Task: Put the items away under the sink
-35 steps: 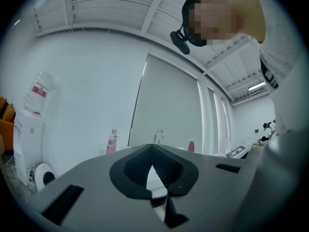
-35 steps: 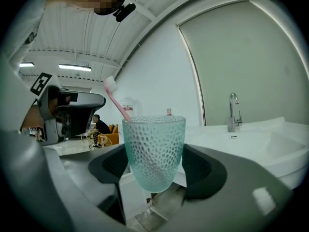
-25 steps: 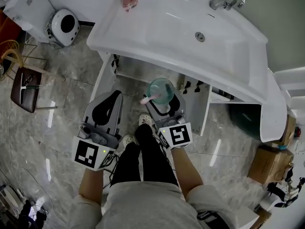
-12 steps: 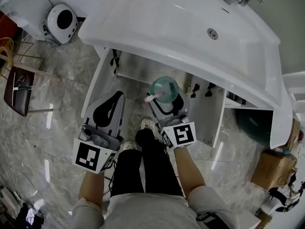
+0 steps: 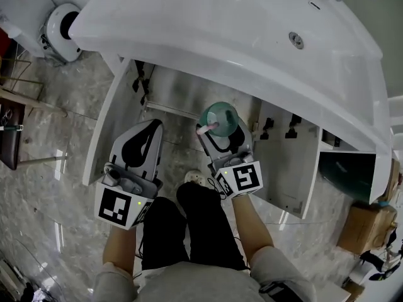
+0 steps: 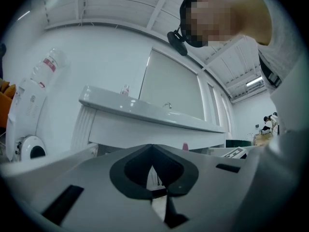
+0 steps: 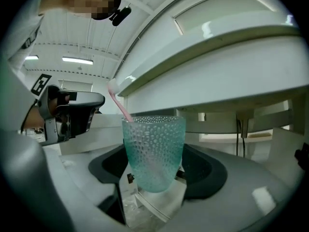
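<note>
A teal dimpled cup [image 5: 218, 119] [image 7: 153, 151] with a pink toothbrush [image 5: 202, 129] [image 7: 119, 105] standing in it is held upright by my right gripper [image 5: 220, 134] [image 7: 154, 178], whose jaws are shut on the cup's sides. The cup hangs in front of the open cabinet [image 5: 182, 96] under the white sink [image 5: 252, 39]. My left gripper [image 5: 141, 140] [image 6: 153, 170] is shut with nothing in it, left of the right one, low before the cabinet opening.
Two cabinet doors stand open: the left door [image 5: 104, 121] and the right door [image 5: 293, 168]. A white toilet [image 5: 53, 24] sits at the far left. The person's dark-trousered legs [image 5: 189, 225] are below the grippers. A dark green bin [image 5: 346, 168] and a cardboard box [image 5: 371, 225] are at right.
The view has dropped closer to the cabinet. Both grippers sit nearer the opening under the sink, the right one still carrying the cup.
</note>
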Available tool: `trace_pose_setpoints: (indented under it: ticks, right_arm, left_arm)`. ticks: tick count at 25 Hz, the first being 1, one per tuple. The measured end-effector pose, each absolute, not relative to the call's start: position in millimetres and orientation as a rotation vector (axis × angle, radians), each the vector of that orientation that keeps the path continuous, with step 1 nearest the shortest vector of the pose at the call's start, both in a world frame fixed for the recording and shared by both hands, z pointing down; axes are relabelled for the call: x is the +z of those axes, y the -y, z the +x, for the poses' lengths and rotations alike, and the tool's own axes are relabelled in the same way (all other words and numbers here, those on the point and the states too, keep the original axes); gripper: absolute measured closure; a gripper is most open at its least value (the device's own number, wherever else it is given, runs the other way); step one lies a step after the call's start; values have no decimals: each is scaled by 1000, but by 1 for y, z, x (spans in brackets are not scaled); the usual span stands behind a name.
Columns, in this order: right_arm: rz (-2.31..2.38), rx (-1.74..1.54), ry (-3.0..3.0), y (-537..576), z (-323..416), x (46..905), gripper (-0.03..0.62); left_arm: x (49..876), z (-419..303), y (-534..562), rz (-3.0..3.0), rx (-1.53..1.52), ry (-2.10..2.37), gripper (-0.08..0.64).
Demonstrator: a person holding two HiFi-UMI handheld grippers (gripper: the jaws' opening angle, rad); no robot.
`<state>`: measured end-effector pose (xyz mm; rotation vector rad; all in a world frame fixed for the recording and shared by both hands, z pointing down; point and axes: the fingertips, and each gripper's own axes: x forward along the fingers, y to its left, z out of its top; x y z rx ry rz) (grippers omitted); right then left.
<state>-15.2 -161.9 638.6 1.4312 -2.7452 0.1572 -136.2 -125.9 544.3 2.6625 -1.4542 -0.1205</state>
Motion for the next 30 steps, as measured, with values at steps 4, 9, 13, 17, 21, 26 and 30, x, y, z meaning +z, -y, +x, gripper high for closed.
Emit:
trace_pose_setpoints:
  ticks: [4, 9, 13, 17, 21, 26, 30]
  right_arm:
    - [1441, 121, 2749, 182, -7, 684, 233]
    - [1454, 79, 2753, 202, 5, 743, 232]
    - [1497, 86, 2747, 214, 18, 783, 232]
    - [1535, 139, 2703, 219, 32, 822, 232]
    - [1575, 224, 2668, 229, 38, 859, 232]
    - [1609, 287, 2612, 244, 45, 895, 232]
    - [1643, 308, 2569, 259, 49, 915, 232]
  left_arm:
    - [595, -132, 141, 2699, -109, 1458, 552]
    - [651, -124, 154, 2754, -140, 1435, 552]
    - [678, -125, 158, 2791, -210, 1467, 552]
    - [701, -124, 157, 2794, -221, 1462, 552]
    - [712, -124, 160, 2795, -209, 1453, 552]
    - [721, -122, 161, 2796, -169, 1464, 552]
    - [722, -121, 160, 2796, -187, 1473, 552]
